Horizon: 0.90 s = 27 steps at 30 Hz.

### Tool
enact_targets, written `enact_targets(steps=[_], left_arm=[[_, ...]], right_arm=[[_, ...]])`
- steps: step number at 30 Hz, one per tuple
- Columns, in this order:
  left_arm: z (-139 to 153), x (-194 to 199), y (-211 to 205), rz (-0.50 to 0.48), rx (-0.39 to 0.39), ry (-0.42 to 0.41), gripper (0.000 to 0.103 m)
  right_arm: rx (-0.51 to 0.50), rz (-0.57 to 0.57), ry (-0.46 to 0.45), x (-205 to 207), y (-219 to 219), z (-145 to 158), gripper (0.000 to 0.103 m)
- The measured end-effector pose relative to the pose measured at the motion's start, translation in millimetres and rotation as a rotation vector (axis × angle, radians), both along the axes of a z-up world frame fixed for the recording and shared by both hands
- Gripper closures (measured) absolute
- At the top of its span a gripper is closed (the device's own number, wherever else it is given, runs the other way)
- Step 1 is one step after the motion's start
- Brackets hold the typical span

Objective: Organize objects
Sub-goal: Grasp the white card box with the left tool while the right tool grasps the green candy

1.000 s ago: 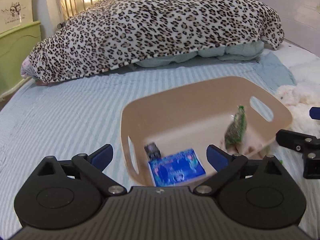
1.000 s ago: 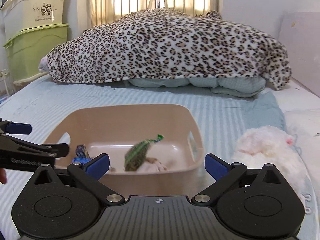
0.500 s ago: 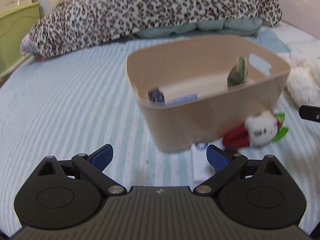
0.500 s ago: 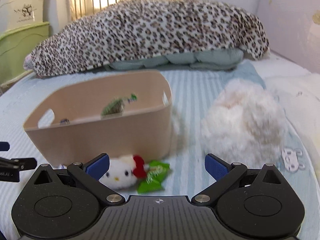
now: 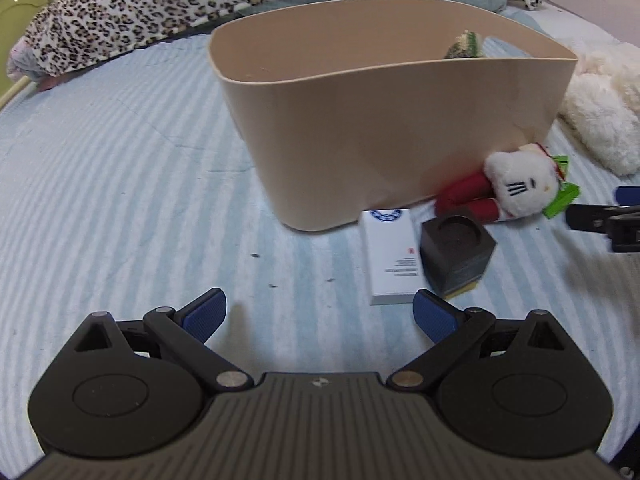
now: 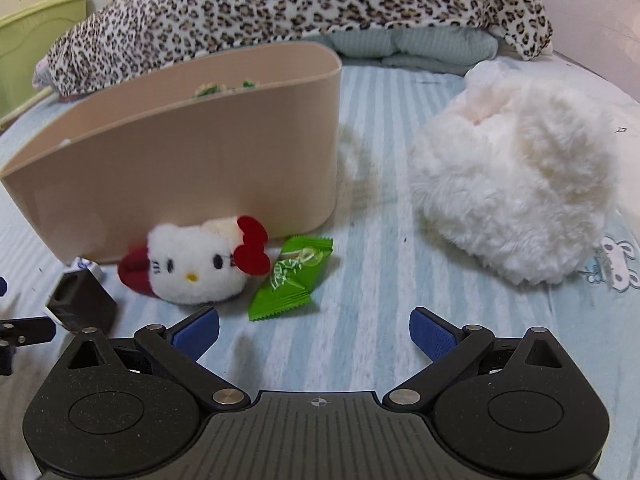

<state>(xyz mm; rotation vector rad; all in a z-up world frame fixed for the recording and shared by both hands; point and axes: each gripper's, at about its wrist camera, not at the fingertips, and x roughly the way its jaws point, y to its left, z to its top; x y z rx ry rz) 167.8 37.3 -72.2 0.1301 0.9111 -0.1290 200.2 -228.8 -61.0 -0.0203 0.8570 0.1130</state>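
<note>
A beige plastic bin (image 5: 384, 136) stands on the striped bed; it also shows in the right wrist view (image 6: 192, 168). A green item (image 5: 464, 45) pokes above its rim. In front of the bin lie a white box (image 5: 391, 256), a dark cube (image 5: 456, 252), a white cat plush with a red bow (image 6: 200, 260) and a green candy wrapper (image 6: 292, 280). My left gripper (image 5: 318, 316) is open and empty, low over the bed just short of the white box. My right gripper (image 6: 314, 334) is open and empty, just short of the wrapper.
A fluffy white plush (image 6: 516, 192) lies to the right of the bin. A leopard-print blanket (image 6: 304, 4) is heaped across the back of the bed. Green storage boxes (image 6: 36, 36) stand at the far left.
Both grippers have dropped from above the bin down to bed level in front of it. The items in front of the bin have come into view. Both stay open.
</note>
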Motion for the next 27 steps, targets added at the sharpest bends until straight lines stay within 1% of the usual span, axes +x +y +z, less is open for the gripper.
enact_targets(steps=[3, 6, 9, 13, 16, 18, 20, 21, 23, 24, 25, 26, 27], left_arm=[[-3, 2, -5, -0.028, 0.005, 0.006, 0.003], [-8, 6, -9, -0.035, 0.011, 0.009, 0.003], [-14, 12, -11, -0.022, 0.011, 0.007, 0.003], [-18, 18, -13, -0.021, 0.007, -0.021, 0.003], [-23, 23, -14, -0.012, 0.002, -0.015, 0.001], [-26, 26, -13, 0.005, -0.020, -0.014, 0.000], [-26, 29, -12, 0.020, -0.036, -0.012, 0.000], [-26, 29, -13, 0.021, -0.036, -0.015, 0.000], [-25, 28, -14, 0.022, -0.034, -0.029, 0.000], [-25, 28, -13, 0.019, -0.035, -0.038, 0.003], [-24, 26, -13, 0.012, -0.037, -0.053, 0.009], [-23, 24, -14, 0.002, -0.035, -0.067, 0.017], [-21, 22, -15, -0.011, -0.036, -0.077, 0.020]], right_arm=[[-0.011, 0.010, 0.002, 7, 3, -5, 0.000], [-0.026, 0.017, -0.010, 11, 5, -10, 0.001], [-0.056, 0.024, -0.027, 15, 8, -13, 0.005], [-0.094, 0.047, -0.066, 18, 12, -13, 0.011], [-0.099, 0.053, -0.086, 19, 13, -13, 0.016], [-0.092, 0.056, -0.103, 19, 12, -13, 0.026], [-0.087, 0.057, -0.113, 19, 12, -11, 0.039], [-0.088, 0.059, -0.117, 19, 12, -10, 0.042], [-0.090, 0.064, -0.124, 18, 12, -9, 0.057], [-0.094, 0.063, -0.127, 17, 12, -8, 0.060], [-0.094, 0.063, -0.128, 17, 12, -7, 0.067], [-0.090, 0.062, -0.130, 16, 11, -6, 0.068], [-0.085, 0.061, -0.130, 16, 10, -6, 0.068]])
